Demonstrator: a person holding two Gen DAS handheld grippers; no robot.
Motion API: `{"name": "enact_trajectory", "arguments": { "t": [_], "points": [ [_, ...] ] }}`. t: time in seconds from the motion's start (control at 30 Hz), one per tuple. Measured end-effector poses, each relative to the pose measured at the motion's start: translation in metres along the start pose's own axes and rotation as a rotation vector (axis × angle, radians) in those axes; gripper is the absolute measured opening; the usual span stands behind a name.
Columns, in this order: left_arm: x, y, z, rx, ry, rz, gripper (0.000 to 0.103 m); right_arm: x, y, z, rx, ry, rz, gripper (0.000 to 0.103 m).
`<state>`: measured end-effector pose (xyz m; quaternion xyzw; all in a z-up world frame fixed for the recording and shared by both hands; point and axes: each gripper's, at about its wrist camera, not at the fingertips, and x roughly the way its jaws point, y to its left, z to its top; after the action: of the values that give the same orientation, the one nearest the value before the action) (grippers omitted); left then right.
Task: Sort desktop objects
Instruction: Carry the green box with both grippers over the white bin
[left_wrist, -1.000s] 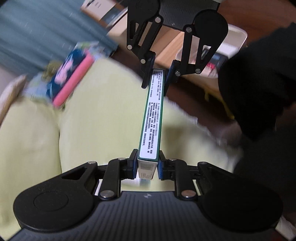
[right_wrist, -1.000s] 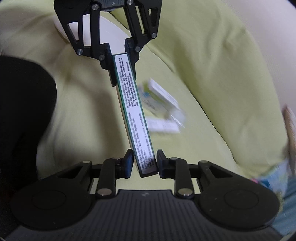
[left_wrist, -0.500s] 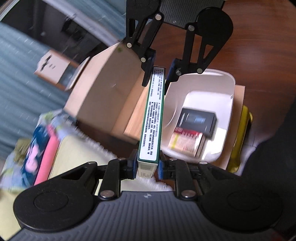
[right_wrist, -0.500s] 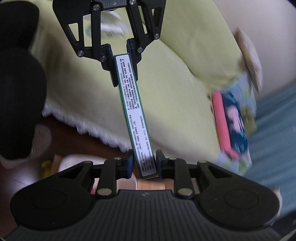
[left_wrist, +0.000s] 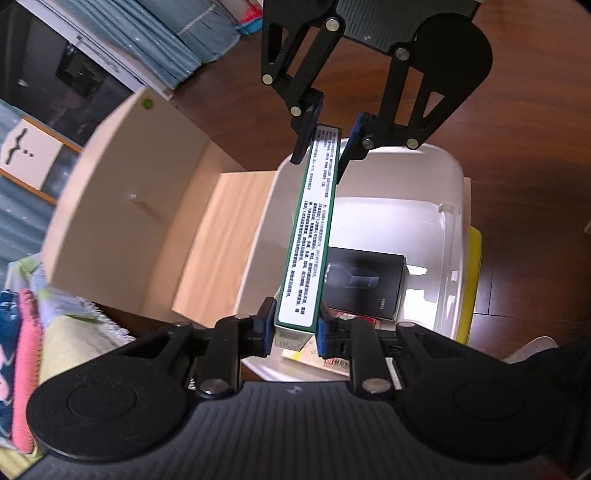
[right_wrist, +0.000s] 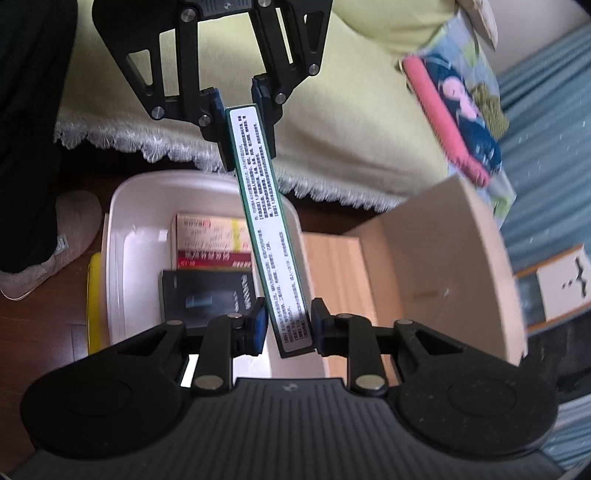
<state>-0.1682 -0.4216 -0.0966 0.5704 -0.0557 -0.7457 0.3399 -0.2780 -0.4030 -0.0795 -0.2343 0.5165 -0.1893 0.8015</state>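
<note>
A long, flat green-edged box (left_wrist: 310, 236) with a white printed label hung over the bin (left_wrist: 452, 206), a glossy white plastic tub with rounded corners. The left gripper (left_wrist: 293, 328) clamped one end between blue pads; the right gripper (right_wrist: 286, 326) clamped the other. Inside the bin lay a matte black carton (left_wrist: 364, 282) and a red-and-cream packet (right_wrist: 207, 240). A plain wooden box (left_wrist: 122, 221) stood beside it, near a lace-fringed yellow cloth (right_wrist: 351, 147).
</note>
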Motion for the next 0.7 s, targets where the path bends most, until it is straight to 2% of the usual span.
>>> {"name": "enact_trajectory", "arguments": {
  "t": [0.4, 0.7],
  "points": [
    [0.074, 0.028, -0.011, -0.07, 0.022, -0.07, 0.028, 0.068, -0.009, -0.025, 0.047, 0.093, 0.038, 0.021],
    [0.1, 0.051, -0.024, -0.175, 0.035, -0.109, 0.032, 0.104, -0.028, -0.028, 0.058, 0.138, 0.076, 0.021]
  ]
}}
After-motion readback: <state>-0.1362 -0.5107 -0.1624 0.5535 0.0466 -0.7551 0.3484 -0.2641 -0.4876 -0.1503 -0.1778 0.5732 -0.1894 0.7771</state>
